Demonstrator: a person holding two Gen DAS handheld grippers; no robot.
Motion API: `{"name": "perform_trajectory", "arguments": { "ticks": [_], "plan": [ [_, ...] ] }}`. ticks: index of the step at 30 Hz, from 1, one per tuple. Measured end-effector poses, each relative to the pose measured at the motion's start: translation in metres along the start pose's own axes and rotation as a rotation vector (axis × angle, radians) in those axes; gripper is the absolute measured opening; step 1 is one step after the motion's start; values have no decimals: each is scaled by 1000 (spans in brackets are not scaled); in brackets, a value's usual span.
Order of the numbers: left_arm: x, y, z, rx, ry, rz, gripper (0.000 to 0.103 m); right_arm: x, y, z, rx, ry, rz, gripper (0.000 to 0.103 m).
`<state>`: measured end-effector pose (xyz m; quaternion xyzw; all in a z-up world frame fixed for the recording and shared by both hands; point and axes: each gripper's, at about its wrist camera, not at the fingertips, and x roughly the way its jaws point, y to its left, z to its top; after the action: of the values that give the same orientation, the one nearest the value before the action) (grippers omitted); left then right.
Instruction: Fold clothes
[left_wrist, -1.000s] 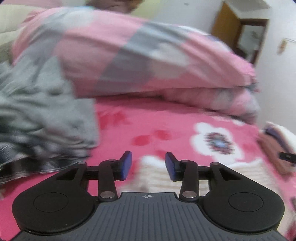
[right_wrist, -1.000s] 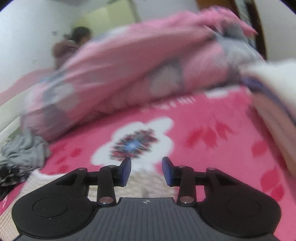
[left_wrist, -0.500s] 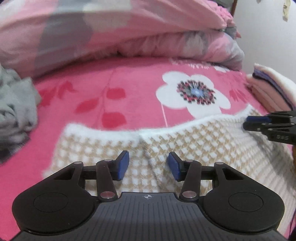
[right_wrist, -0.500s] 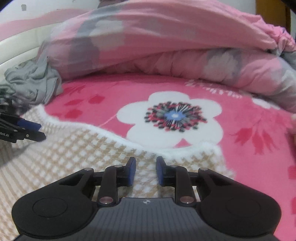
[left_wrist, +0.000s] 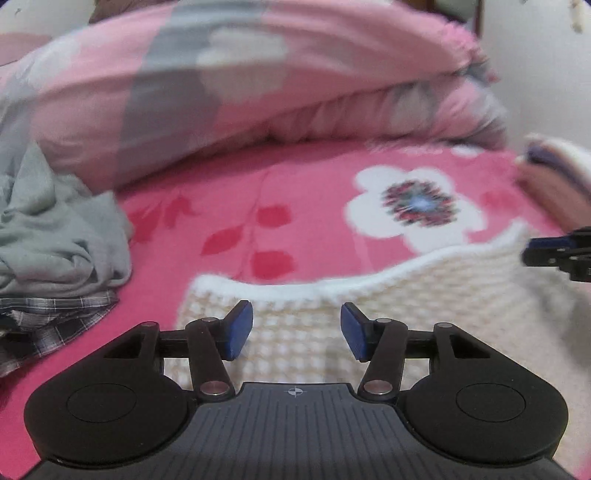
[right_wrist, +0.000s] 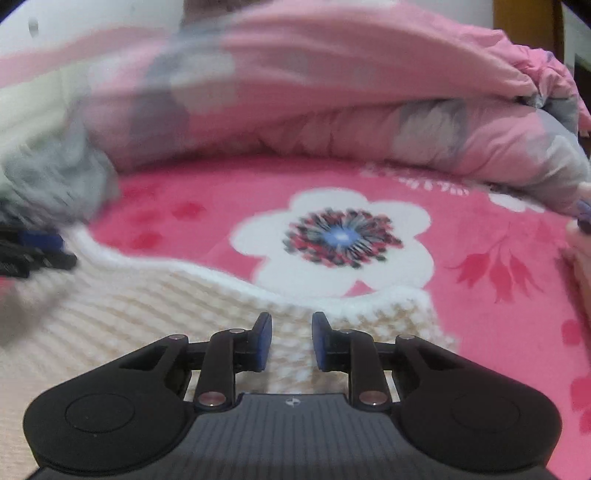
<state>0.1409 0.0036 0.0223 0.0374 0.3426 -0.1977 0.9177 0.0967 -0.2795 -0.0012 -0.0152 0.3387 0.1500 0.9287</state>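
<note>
A cream and beige checked knit garment (left_wrist: 369, 288) lies spread on the pink floral bedspread (left_wrist: 295, 203). My left gripper (left_wrist: 297, 325) is open just above the garment's left part, its blue pads wide apart with knit fabric showing between them. In the right wrist view the same garment (right_wrist: 147, 306) fills the lower left. My right gripper (right_wrist: 291, 339) is open with a narrower gap over the garment's white far edge near its right corner. Each gripper shows in the other's view: the right gripper (left_wrist: 554, 254) and, blurred, the left gripper (right_wrist: 33, 251).
A crumpled grey clothes pile (left_wrist: 55, 229) on a plaid garment (left_wrist: 55, 314) lies at the left. A bulky pink and grey quilt (left_wrist: 258, 74) runs along the back. A folded stack (left_wrist: 554, 173) sits at the right edge.
Both grippers came down from over the bed to the knit garment. Since half a second ago the left view has swung left, showing more of the grey pile; the jaw gaps look unchanged.
</note>
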Motion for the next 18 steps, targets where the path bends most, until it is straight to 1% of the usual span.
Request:
{"name": "perform_trajectory", "arguments": {
  "ticks": [2, 3, 4, 5, 6, 8, 9, 11, 12, 15, 17, 18],
  "plan": [
    [-24, -14, -7, 19, -11, -82, 53, -14, 7, -3, -2, -7, 18, 25],
    [-30, -22, -13, 32, -2, -113, 53, -21, 11, -5, -3, -11, 28, 25],
    [-29, -31, -23, 49, 22, -122, 53, -28, 15, -6, -4, -14, 37, 25],
    [-26, -39, -33, 68, 51, -123, 54, -35, 18, -8, -6, -18, 46, 25],
    [-18, -43, -43, 87, 68, -106, 54, -40, 22, -10, -7, -18, 52, 24],
    [1, -45, -63, 124, 94, -60, 54, -24, 23, -24, -20, 11, 28, 24],
    [3, -43, -67, 117, 86, -62, 54, -15, 24, -31, -26, 25, 15, 24],
    [-7, -39, -61, 76, 84, -69, 53, -1, 25, -44, -32, 54, -8, 23],
    [-15, -38, -59, 74, 75, -64, 53, -8, 24, -36, -1, 62, -15, 23],
    [-46, -40, -61, 92, 38, -60, 53, -38, 35, -34, -51, 26, -76, 24],
    [-65, -39, -74, 82, 38, -75, 53, -63, 37, -40, -47, 2, -37, 24],
    [-65, -37, -83, 77, 60, -56, 53, -71, 37, -47, -39, 6, -19, 24]
  ]
}}
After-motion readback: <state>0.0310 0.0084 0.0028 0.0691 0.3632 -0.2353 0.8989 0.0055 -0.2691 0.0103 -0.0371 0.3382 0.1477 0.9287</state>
